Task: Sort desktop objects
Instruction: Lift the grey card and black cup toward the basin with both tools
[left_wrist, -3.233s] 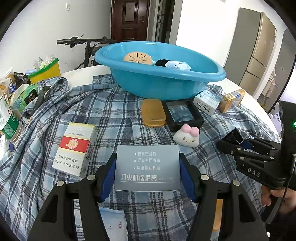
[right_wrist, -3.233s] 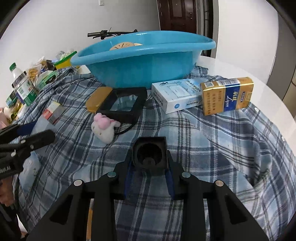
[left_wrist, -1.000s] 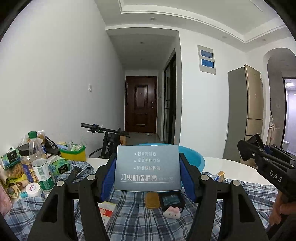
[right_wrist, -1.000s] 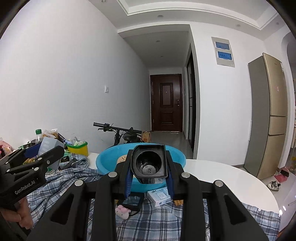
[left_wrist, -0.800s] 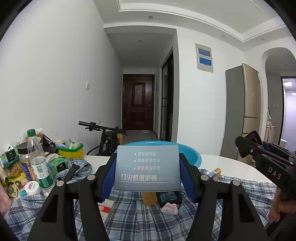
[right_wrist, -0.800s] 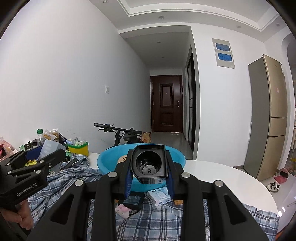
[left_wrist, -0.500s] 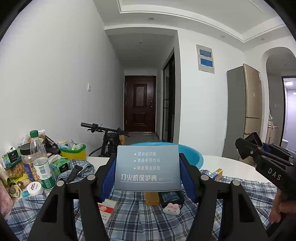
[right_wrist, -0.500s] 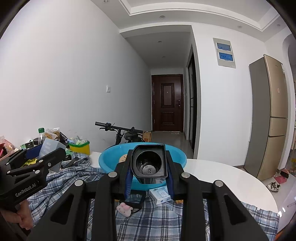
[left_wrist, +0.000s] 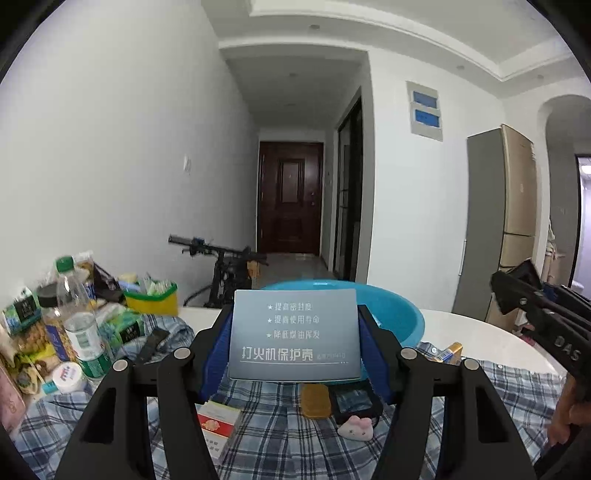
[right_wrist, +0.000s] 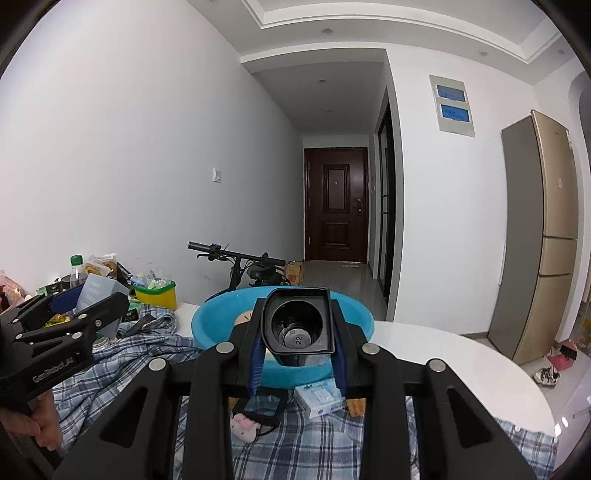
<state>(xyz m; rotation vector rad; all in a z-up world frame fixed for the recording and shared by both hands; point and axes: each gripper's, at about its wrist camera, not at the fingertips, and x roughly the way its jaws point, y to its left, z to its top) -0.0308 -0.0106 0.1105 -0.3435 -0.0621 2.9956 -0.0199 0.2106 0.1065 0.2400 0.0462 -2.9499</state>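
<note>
My left gripper (left_wrist: 294, 338) is shut on a grey flat box (left_wrist: 294, 334) with white Chinese print, held well above the table. My right gripper (right_wrist: 298, 338) is shut on a black square cup (right_wrist: 298, 326), open end toward the camera, also held high. Each gripper shows in the other's view: the left gripper (right_wrist: 79, 308) and the right gripper (left_wrist: 532, 306). The blue basin (left_wrist: 397, 319) stands beyond both and also shows in the right wrist view (right_wrist: 218, 319). Below on the plaid cloth (left_wrist: 280, 435) lie a red-and-white box (left_wrist: 218, 424), an amber case (left_wrist: 314, 400), a black frame (left_wrist: 352, 400) and a pink-and-white toy (left_wrist: 356, 427).
Bottles and snack packs (left_wrist: 70, 328) and a yellow-green tub (left_wrist: 150, 301) crowd the table's left side. A white box (right_wrist: 319, 395) and a gold box (left_wrist: 448, 350) lie right of the basin. A bicycle (right_wrist: 243, 269) stands behind the round white table (right_wrist: 461, 362).
Both grippers have lifted their objects from the cloth up to level with the room. Over the last second they have stayed nearly still.
</note>
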